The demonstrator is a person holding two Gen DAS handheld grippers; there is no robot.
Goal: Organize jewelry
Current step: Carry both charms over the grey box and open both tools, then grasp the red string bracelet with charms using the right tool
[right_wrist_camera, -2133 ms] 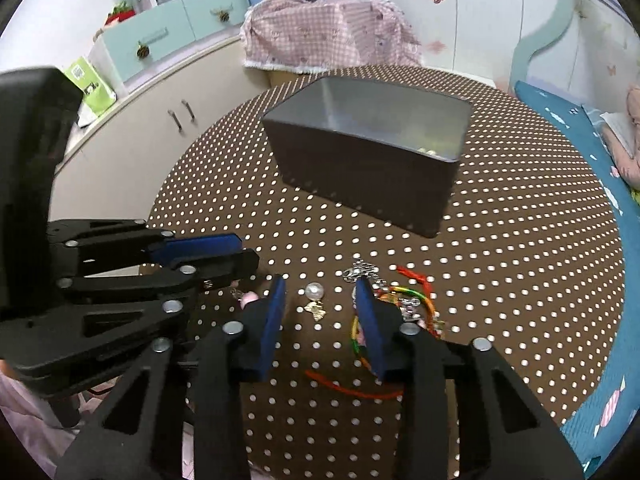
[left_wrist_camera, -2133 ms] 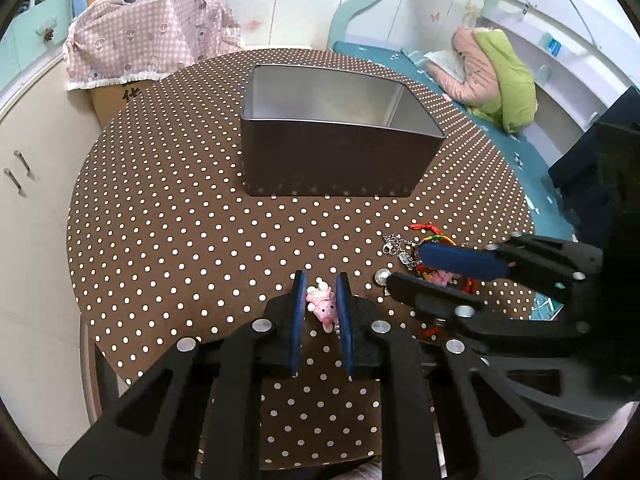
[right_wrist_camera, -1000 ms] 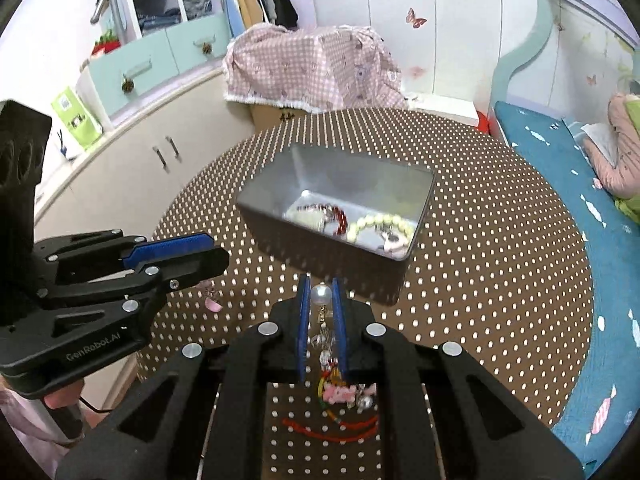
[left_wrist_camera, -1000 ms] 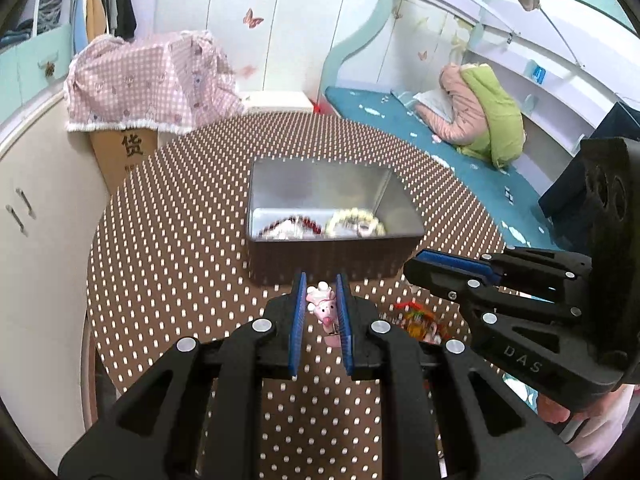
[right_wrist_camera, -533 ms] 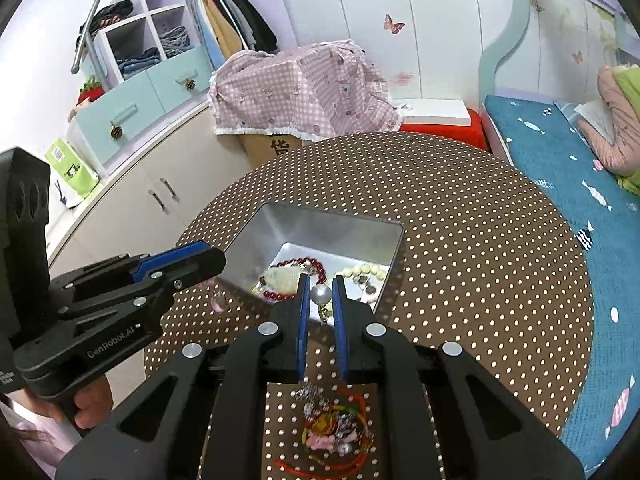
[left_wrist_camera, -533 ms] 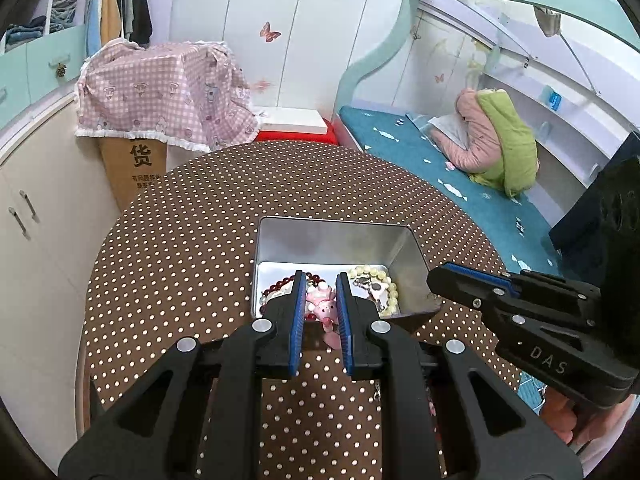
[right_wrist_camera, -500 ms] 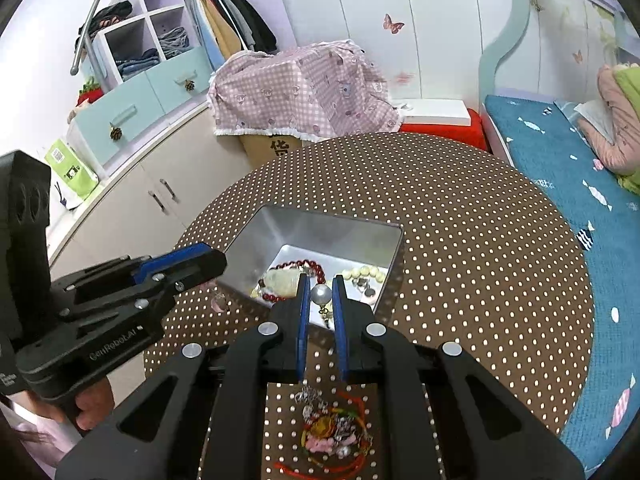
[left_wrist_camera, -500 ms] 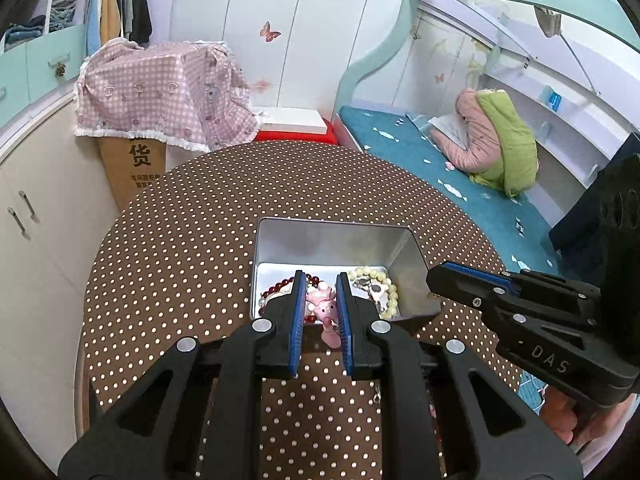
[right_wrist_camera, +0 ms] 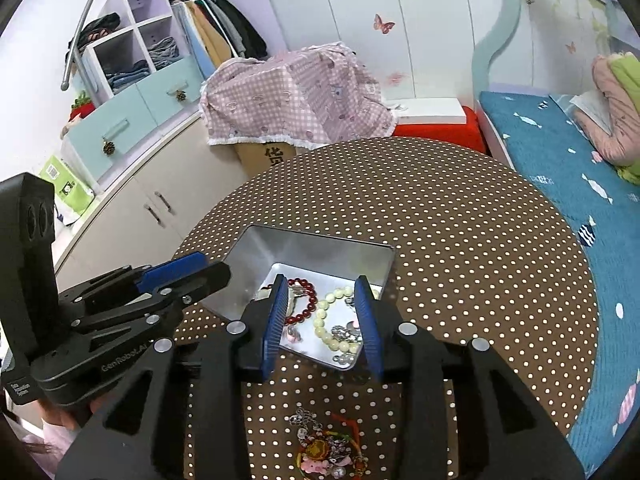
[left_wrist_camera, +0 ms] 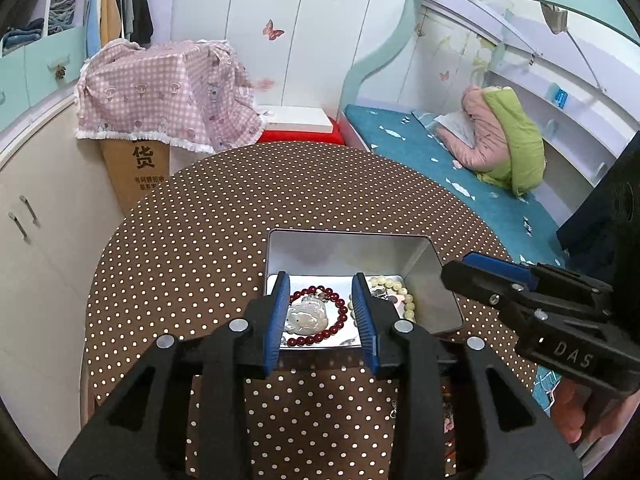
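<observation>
A round bench point(left_wrist_camera: 224, 216) in a brown cloth with white dots stands in a bedroom with white wall panels point(left_wrist_camera: 304, 20) bearing butterfly stickers point(left_wrist_camera: 273, 30). Behind it a pink checked cloth point(left_wrist_camera: 160, 92) covers a cardboard box point(left_wrist_camera: 140, 168), with cream cabinets point(right_wrist_camera: 160, 196), pale blue drawers point(right_wrist_camera: 132, 120) and open shelves point(right_wrist_camera: 132, 52) of folded and hanging clothes on the left. On the right a teal-framed bed point(left_wrist_camera: 440, 164) with a blue sheet carries a pink and green jacket point(left_wrist_camera: 504, 136).

Open silver metal box point(right_wrist_camera: 256, 252) on table, held red bead bracelet point(left_wrist_camera: 340, 318), cream bead bracelet point(right_wrist_camera: 326, 322), remaining jewelry pile point(right_wrist_camera: 328, 450) lay on tablecloth in front of it.
</observation>
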